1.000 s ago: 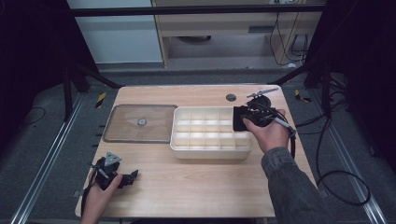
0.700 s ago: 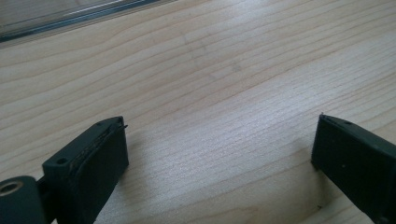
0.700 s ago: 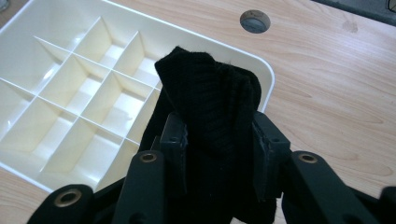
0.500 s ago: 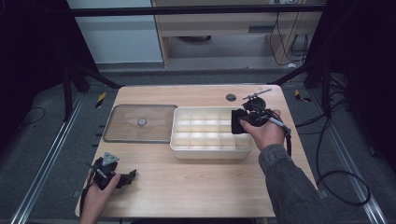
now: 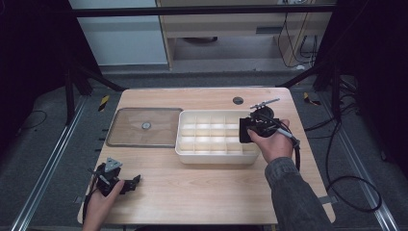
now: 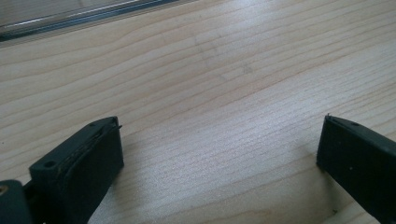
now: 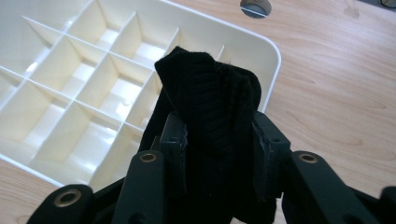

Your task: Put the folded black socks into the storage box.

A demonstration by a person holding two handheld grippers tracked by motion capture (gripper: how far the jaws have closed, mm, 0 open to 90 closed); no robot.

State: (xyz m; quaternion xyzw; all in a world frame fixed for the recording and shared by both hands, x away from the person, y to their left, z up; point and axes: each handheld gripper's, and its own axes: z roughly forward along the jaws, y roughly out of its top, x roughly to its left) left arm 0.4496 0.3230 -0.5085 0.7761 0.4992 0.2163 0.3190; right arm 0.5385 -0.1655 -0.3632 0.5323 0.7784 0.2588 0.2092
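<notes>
The right claw (image 7: 219,135) is clamped on a rolled black knitted sock (image 7: 210,112), held over the right end of the white plastic divided tray (image 5: 185,149). The bundle looks wider than one cell, so it could snag a divider and unroll. The left claw (image 6: 219,154) gapes empty on the wooden bench (image 5: 202,192). A clear flat lid (image 5: 125,139) lies left of the tray, out of the way.
</notes>
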